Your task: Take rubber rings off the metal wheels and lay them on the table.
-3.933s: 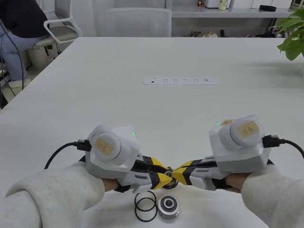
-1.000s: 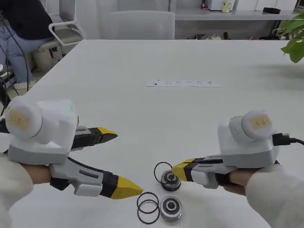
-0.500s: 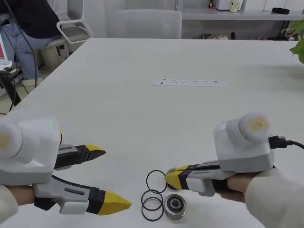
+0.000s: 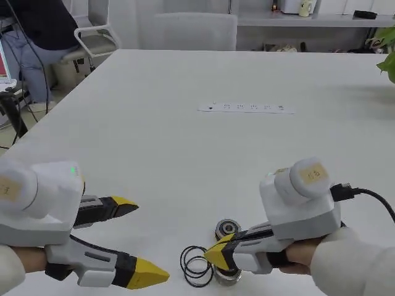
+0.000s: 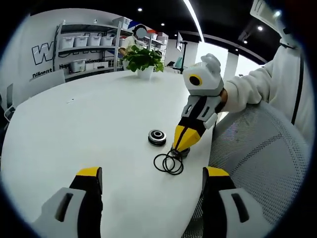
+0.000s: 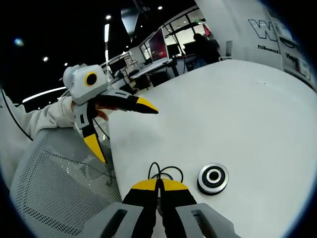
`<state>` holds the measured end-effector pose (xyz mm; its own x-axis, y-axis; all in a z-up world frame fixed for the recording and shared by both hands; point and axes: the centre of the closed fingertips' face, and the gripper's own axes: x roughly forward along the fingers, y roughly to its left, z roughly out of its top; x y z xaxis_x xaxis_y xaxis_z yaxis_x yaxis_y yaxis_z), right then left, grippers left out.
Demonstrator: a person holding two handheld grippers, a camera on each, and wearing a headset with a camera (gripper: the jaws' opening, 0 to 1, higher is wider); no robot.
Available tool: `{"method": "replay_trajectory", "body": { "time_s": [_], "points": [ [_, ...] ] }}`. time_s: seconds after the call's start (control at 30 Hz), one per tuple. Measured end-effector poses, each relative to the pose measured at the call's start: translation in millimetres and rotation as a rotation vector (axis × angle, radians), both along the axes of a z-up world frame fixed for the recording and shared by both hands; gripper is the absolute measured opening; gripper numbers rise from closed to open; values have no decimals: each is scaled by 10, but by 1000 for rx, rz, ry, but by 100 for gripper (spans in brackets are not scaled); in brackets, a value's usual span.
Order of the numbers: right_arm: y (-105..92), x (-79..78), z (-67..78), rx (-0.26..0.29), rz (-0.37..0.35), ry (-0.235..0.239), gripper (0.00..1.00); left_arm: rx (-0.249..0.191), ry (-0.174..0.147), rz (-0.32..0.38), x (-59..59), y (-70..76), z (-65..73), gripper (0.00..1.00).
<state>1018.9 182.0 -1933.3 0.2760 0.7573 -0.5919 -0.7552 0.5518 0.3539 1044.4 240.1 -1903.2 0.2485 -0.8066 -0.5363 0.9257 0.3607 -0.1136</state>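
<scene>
Just beside right claw (image 4: 213,254), rubber rings (image 4: 195,266)

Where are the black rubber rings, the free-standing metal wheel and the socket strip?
black rubber rings (image 4: 196,266), head view, on the overlapping loops
metal wheel (image 4: 228,227), head view, on its hub
socket strip (image 4: 247,108), head view, on its middle

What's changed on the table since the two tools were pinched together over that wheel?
The left tool pulled away to the left and opened. The right tool, shut, came back from the far wheel to the rubber rings beside the near wheel. The far wheel now lies bare, its ring off. The near wheel stayed put.
</scene>
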Motion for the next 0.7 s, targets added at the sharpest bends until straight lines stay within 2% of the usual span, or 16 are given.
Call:
{"method": "replay_trajectory", "body": {
  "time_s": [0.1,0.23,0.7],
  "points": [
    [-12,-5,-37,-28,14,-14,0,0,0,3,4,5,-1,80],
    [-64,12,-100,-98,35,-60,0,6,0,5,8,16,-14,77],
    [-66,70,-128,-110,32,-90,0,12,2,-1,11,12,-37,75]
  ]
}}
